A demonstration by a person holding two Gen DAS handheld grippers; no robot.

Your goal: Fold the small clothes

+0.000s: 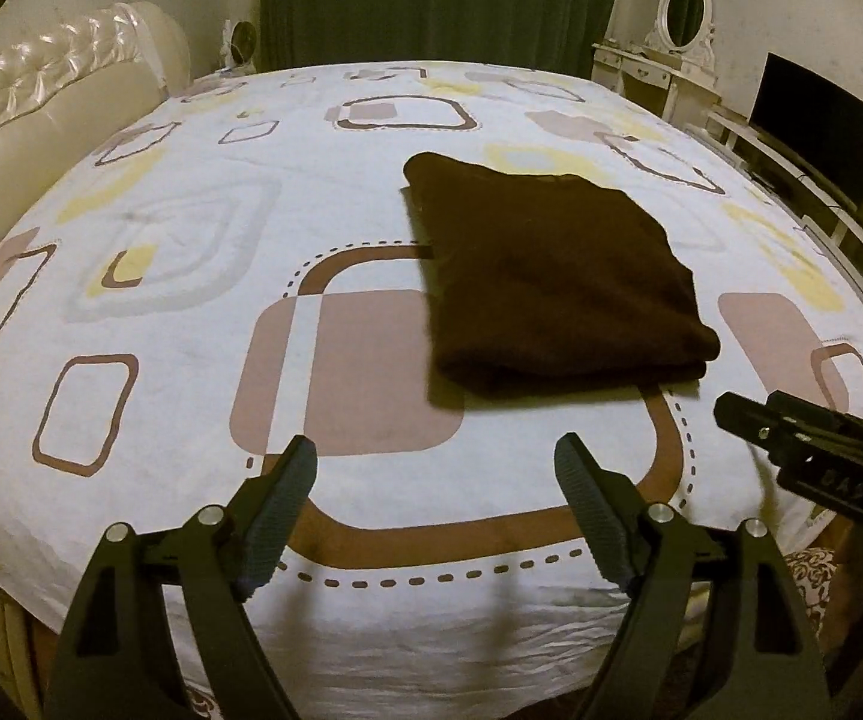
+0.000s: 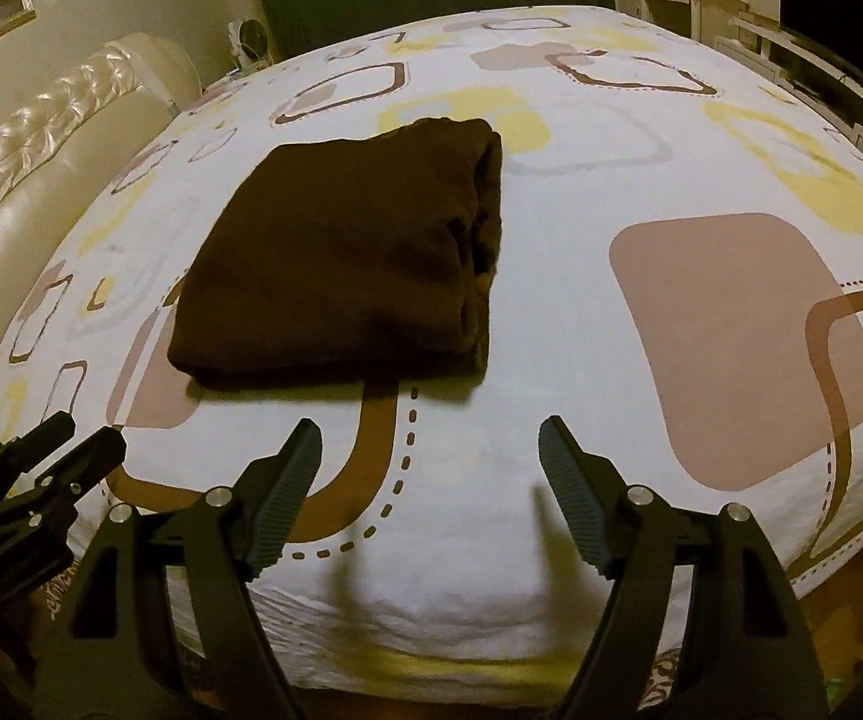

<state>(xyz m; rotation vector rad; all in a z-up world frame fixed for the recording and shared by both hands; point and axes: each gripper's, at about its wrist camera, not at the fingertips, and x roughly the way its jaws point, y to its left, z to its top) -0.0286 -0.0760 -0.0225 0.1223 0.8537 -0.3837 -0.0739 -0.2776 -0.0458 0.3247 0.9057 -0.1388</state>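
A dark brown garment [image 1: 551, 276] lies folded into a thick rectangle on the patterned bedspread [image 1: 221, 276]. In the right wrist view the same folded garment [image 2: 341, 258] shows stacked layers along its right edge. My left gripper [image 1: 437, 456] is open above the near part of the bed, short of the garment, with nothing between its fingers. My right gripper [image 2: 431, 438] is open too, empty, just in front of the garment's near edge. Each gripper shows in the other's view: the right gripper [image 1: 749, 420] at the right edge, the left gripper [image 2: 65, 438] at the lower left.
The bedspread [image 2: 551, 312] is white with brown, pink and yellow squares. A padded cream headboard [image 1: 41, 96] runs along the left. A dark curtain [image 1: 431, 0] hangs behind the bed. A white dresser with an oval mirror [image 1: 680, 6] and a dark screen [image 1: 821, 132] stand at the far right.
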